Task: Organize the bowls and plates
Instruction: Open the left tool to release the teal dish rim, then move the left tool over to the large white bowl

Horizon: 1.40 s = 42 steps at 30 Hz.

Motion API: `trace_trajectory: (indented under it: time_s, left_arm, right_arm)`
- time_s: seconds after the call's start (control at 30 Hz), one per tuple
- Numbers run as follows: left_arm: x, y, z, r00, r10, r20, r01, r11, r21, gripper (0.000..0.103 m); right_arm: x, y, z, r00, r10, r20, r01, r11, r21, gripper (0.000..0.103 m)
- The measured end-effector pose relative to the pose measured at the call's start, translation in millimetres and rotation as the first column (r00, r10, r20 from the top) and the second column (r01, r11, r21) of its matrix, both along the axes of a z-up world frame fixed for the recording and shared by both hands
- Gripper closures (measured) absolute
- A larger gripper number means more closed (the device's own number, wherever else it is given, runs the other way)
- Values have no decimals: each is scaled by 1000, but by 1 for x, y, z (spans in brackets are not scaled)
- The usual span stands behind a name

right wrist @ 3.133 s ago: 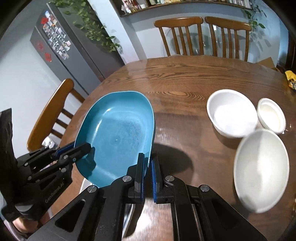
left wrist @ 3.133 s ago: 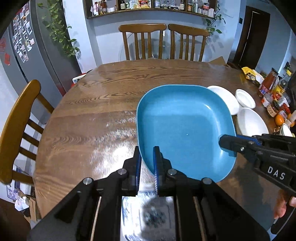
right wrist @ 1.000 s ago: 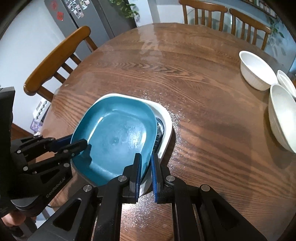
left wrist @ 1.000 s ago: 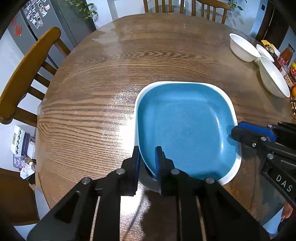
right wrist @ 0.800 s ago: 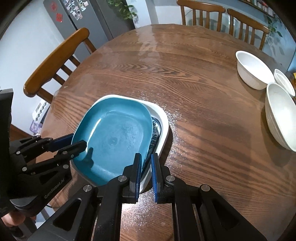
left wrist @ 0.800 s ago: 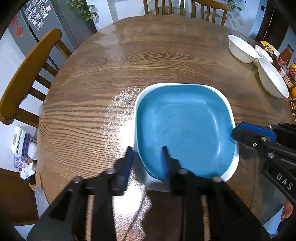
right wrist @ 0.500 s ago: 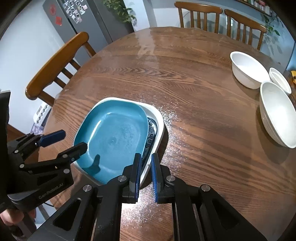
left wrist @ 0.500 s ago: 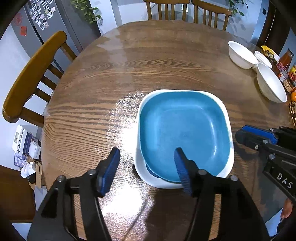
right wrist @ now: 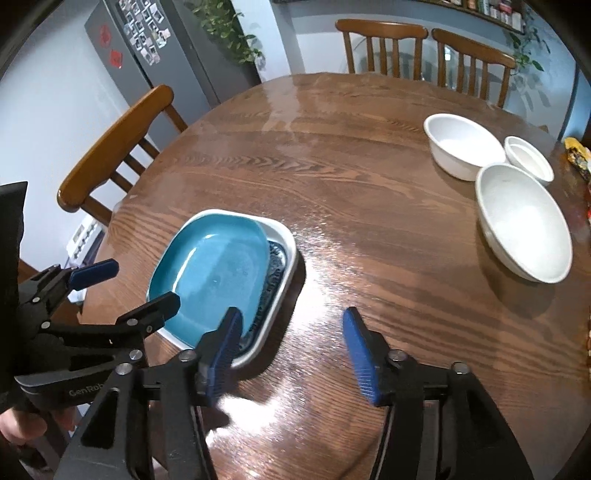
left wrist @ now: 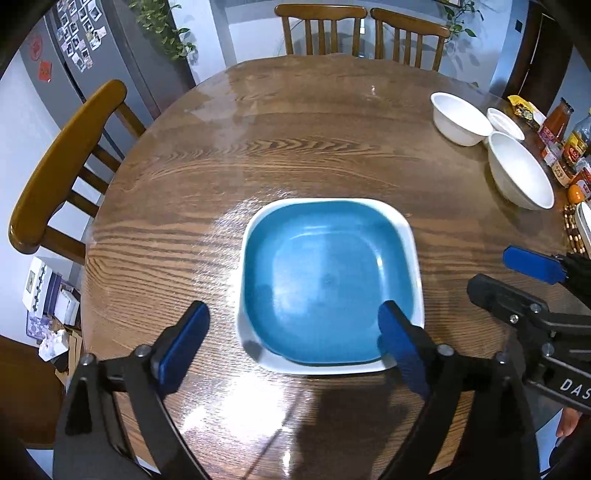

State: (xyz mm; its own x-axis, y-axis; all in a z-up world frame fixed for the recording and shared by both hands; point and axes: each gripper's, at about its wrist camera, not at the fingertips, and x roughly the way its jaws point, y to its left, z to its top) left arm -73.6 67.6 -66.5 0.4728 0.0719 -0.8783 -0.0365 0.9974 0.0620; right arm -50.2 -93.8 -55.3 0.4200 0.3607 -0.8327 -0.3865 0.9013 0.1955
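A blue square plate [left wrist: 325, 280] lies nested in a white square plate [left wrist: 413, 240] on the round wooden table [left wrist: 295, 147]. My left gripper [left wrist: 291, 332] hovers over the stack's near edge, its jaws opening wide and its pads off the plates. In the right wrist view the blue plate [right wrist: 214, 273] sits left of centre in the white plate [right wrist: 284, 254]. My right gripper [right wrist: 291, 321] is beside the stack's right edge, its jaws opening over bare wood with nothing held. Three white bowls [right wrist: 524, 221] [right wrist: 461, 144] [right wrist: 528, 158] stand grouped at the far right.
Wooden chairs stand at the left [left wrist: 66, 166] and the far side [left wrist: 321, 29] of the table. Sauce bottles and jars [left wrist: 565, 144] crowd the right edge behind the bowls. A grey fridge [right wrist: 147, 55] is at the back left.
Both grippers let go of the blue plate, which now rests in the white plate. Both jaws spread apart, and both grippers drew back and up from the stack.
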Motion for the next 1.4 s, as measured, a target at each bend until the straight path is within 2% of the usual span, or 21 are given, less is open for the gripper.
trace_trajectory:
  time_s: [0.43, 0.77, 1.0, 1.2, 1.4]
  left_arm:
    - [4, -44, 3, 996, -91, -21, 91, 996, 13, 8]
    - [7, -78, 17, 988, -152, 12, 152, 988, 13, 8]
    - [13, -106, 29, 982, -185, 37, 186, 983, -8, 8]
    - [21, -129, 40, 978, -201, 58, 203, 979, -30, 8]
    - [38, -152, 51, 977, -195, 87, 200, 979, -48, 8]
  right_arm:
    - [-5, -69, 10, 990, -142, 16, 141, 989, 37, 41]
    - [-9, -123, 18, 969, -242, 40, 240, 969, 50, 41]
    - [-11, -161, 28, 951, -300, 74, 298, 954, 41, 41]
    - [-11, -203, 39, 921, -376, 106, 375, 927, 25, 41]
    - [-4, -226, 54, 908, -394, 144, 397, 918, 11, 41]
